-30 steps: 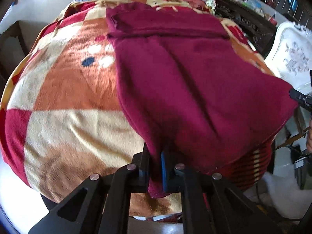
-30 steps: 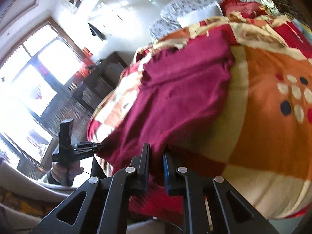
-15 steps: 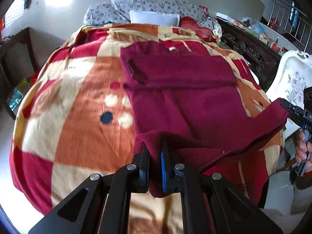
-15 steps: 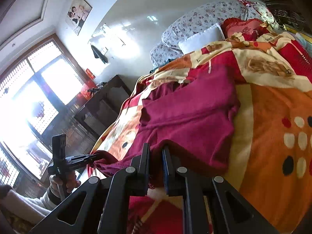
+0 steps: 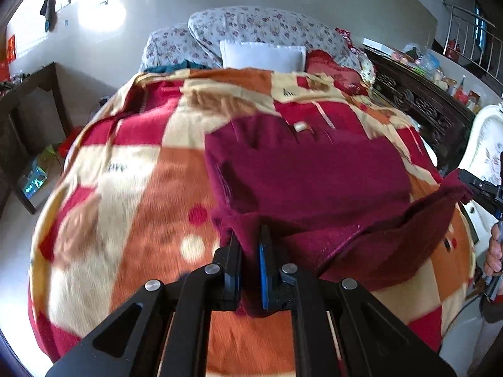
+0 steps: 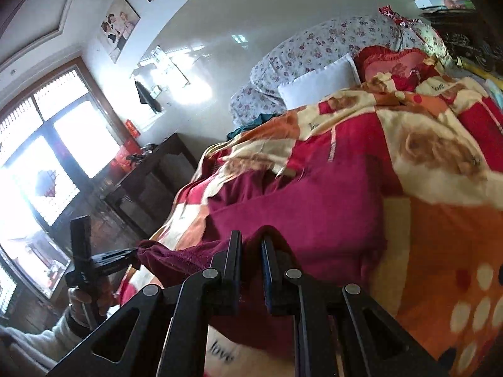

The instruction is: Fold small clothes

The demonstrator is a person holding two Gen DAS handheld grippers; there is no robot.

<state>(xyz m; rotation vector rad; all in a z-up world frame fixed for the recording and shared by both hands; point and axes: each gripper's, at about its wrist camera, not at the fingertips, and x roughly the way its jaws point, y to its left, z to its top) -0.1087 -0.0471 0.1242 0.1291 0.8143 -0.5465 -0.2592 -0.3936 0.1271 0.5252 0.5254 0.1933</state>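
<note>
A dark red garment (image 5: pixel 308 172) lies on a patterned orange, cream and red blanket (image 5: pixel 132 207) on a bed. My left gripper (image 5: pixel 250 251) is shut on the garment's near left hem corner. My right gripper (image 6: pixel 251 251) is shut on the near right hem corner of the garment (image 6: pixel 314 207). Both hold the hem lifted above the blanket and over the garment's lower part. In the left wrist view the right gripper (image 5: pixel 471 185) shows at the right edge. In the right wrist view the left gripper (image 6: pixel 132 254) shows at the lower left.
A white pillow (image 5: pixel 262 55) and floral bedding (image 5: pixel 251 28) lie at the bed's head. A dark carved headboard (image 5: pixel 418 100) and a white chair (image 5: pixel 490 144) stand to the right. A dark side table (image 5: pixel 28 106) stands to the left.
Both grippers have lifted the hem and carried it away from the bed's near edge toward the garment's far end. The lower part now folds over itself.
</note>
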